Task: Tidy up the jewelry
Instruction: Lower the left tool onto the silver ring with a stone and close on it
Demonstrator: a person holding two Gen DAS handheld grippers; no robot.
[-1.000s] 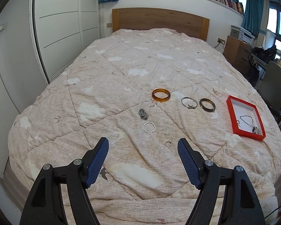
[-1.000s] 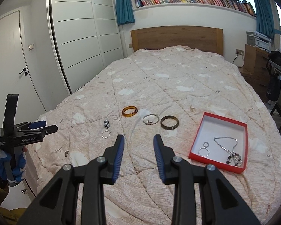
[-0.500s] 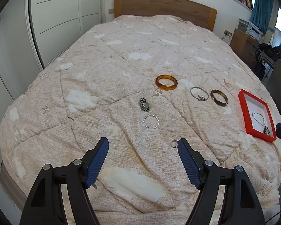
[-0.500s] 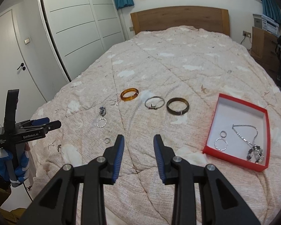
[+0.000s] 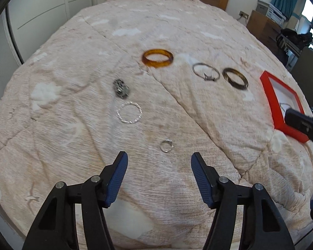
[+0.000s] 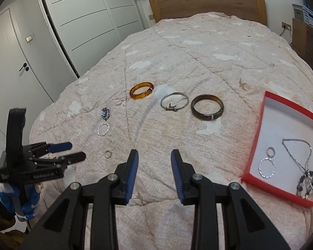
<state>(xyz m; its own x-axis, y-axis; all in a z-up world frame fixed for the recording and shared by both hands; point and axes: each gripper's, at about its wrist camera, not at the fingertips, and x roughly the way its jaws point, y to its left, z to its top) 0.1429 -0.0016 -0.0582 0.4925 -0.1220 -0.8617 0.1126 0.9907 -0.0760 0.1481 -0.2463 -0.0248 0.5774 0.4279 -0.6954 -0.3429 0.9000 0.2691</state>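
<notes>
Left claw (image 5: 157, 164), jaws wide and empty, hovers just short of the small ring (image 5: 166, 145) on the bed quilt (image 5: 208, 125). Right claw (image 6: 154, 162), part-open, empty. Advice: straddle ring, press lightly, close slowly; red box (image 6: 258, 145) awaits.

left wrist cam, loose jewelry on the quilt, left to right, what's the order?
Dark beaded charm → twisted silver ring → amber bangle → small silver ring → silver bangle → dark brown bangle → red box, at the right edge.
</notes>
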